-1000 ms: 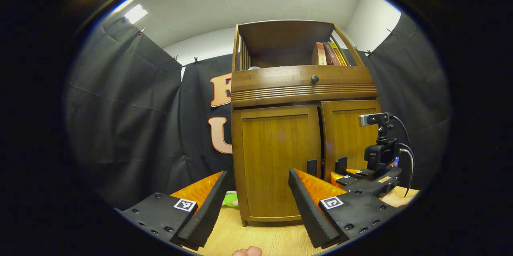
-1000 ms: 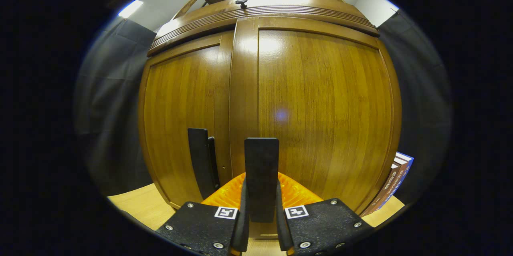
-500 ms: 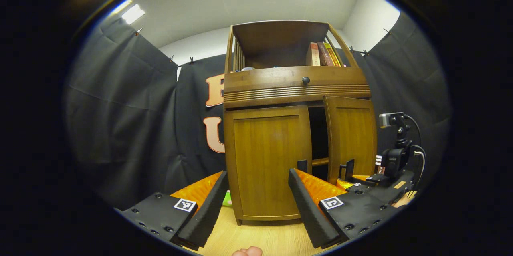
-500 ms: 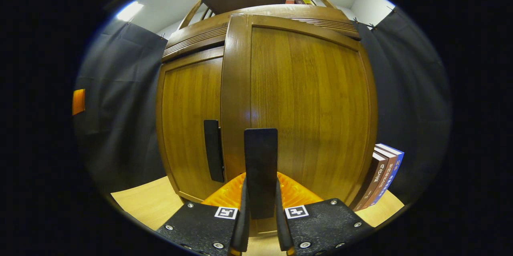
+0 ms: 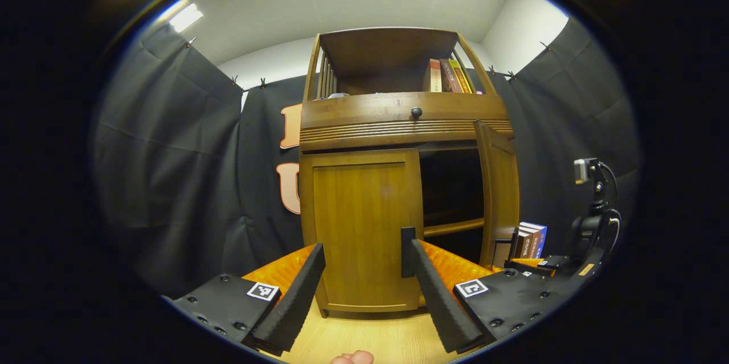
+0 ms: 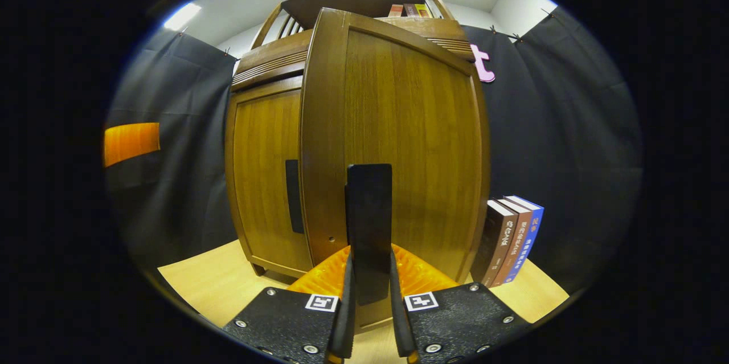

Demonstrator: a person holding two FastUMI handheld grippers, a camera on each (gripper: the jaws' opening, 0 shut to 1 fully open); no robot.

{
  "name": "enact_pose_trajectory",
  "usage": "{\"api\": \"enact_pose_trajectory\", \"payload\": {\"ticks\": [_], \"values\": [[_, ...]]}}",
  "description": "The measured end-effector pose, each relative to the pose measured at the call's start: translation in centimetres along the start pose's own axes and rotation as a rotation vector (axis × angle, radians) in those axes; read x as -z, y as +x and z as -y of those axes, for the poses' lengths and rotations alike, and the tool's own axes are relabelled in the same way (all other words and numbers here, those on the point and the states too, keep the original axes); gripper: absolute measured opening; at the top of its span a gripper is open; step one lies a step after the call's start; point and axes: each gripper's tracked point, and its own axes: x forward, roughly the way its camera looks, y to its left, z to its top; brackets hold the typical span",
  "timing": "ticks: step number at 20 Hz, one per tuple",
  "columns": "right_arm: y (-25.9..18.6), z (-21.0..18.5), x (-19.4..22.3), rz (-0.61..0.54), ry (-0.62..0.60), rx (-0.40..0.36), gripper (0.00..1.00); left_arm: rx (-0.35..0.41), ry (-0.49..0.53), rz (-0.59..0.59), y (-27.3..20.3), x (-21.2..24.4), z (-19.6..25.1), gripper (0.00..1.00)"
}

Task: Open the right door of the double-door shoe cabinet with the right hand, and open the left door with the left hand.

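Now, my right gripper (image 6: 370,278) is closed narrow, both fingers (image 6: 345,318) pressed on the black right handle (image 6: 370,221), which stands upright between them. That handle sits on the right door (image 6: 410,142), and the door is swung well out from the cabinet (image 5: 398,125), its free edge towards me. From the left gripper view I see the same door (image 5: 501,193) standing almost edge-on, with the right gripper (image 5: 515,256) low beside it and a small camera on a stalk behind. The opening beside the door is dark, with one shelf (image 5: 453,228) crossing it.

My left gripper (image 5: 364,295) is spread wide and holds nothing. Its fingers (image 5: 296,295) frame the lower part of the left door (image 5: 359,221), apart from it. That door is shut, flush with the cabinet front. The left handle (image 5: 408,252), a black upright bar at the door's inner edge, shows just above my right-hand finger; I cannot tell how near it is.

Further out, the cabinet stands on the pale wooden surface (image 6: 216,273). A drawer front with a round knob (image 5: 416,111) runs above the doors, and books (image 5: 447,75) stand on the open top shelf. More books (image 6: 512,238) stand upright on the surface just beside the cabinet's right side.
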Motion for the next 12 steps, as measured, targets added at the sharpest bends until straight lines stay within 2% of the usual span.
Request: {"api": "enact_pose_trajectory", "payload": {"ticks": [6, 7, 8, 9, 10, 11, 12], "values": [[-2.6, 2.2, 0.2, -0.016, -0.011, 0.024, 0.25, 0.029, -0.029, -0.009, 0.1, 0.3, 2.1, 0.99], [-3.0, 2.7, 0.2, -0.013, -0.018, 0.039, 0.35, 0.035, -0.041, -0.010, 0.0, 0.4, 2.7, 0.94], [-3.4, 3.3, 0.3, -0.013, -0.030, 0.054, 0.34, 0.040, -0.052, -0.011, 0.2, 0.4, 3.0, 0.96], [-3.8, 3.8, 0.5, -0.016, -0.043, 0.067, 0.24, 0.042, -0.062, -0.011, 0.2, 0.4, 3.3, 0.98], [-4.3, 4.3, 0.7, -0.019, -0.053, 0.075, 0.24, 0.045, -0.070, -0.013, 0.3, 0.5, 3.5, 1.00], [-4.5, 4.8, 0.4, -0.014, -0.051, 0.080, 0.12, 0.047, -0.075, -0.014, 0.3, 0.7, 3.8, 0.99], [-4.7, 5.4, 0.5, -0.016, -0.042, 0.080, 0.21, 0.049, -0.078, -0.016, 0.4, 0.7, 4.0, 0.99]]}}
